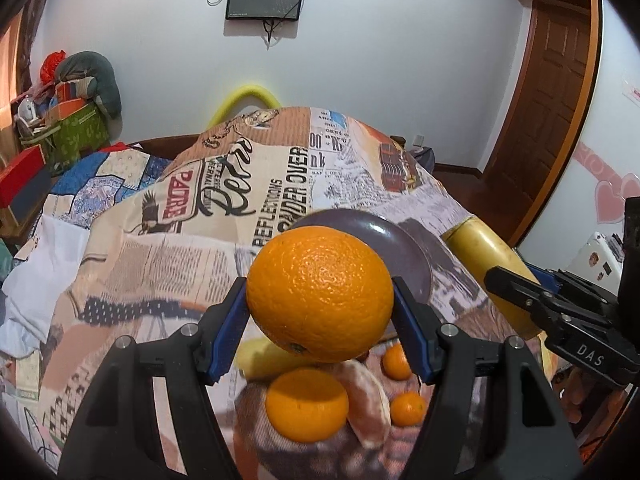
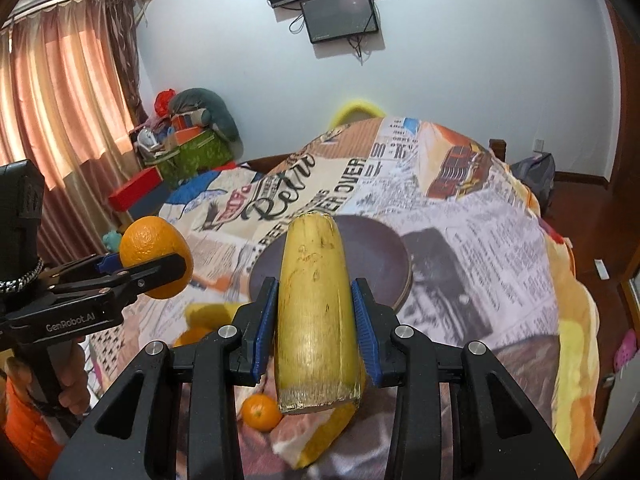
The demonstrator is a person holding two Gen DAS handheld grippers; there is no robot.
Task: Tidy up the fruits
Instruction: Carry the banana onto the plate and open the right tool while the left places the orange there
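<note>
My left gripper (image 1: 320, 292) is shut on a large orange (image 1: 320, 280), its blue pads pressing both sides, held above the patterned cloth. Behind it lies a purple plate (image 1: 404, 240). My right gripper (image 2: 315, 286) is shut on a thick yellow cut stalk piece (image 2: 316, 320), which stands lengthwise between the pads, in front of the same plate (image 2: 372, 256). Each gripper shows in the other's view: the right gripper (image 1: 516, 276) with the yellow piece (image 1: 480, 252), the left gripper (image 2: 148, 264) with the orange (image 2: 150, 248).
Under the grippers lie a mandarin (image 1: 306, 404), two small tangerines (image 1: 396, 360), a peeled citrus segment (image 1: 368, 400) and another yellow piece (image 1: 260, 356). A newspaper-print cloth (image 1: 160, 260) covers the surface. A person's hand (image 2: 74, 376) holds the left gripper. Boxes and bags (image 2: 188, 148) stand at the far left.
</note>
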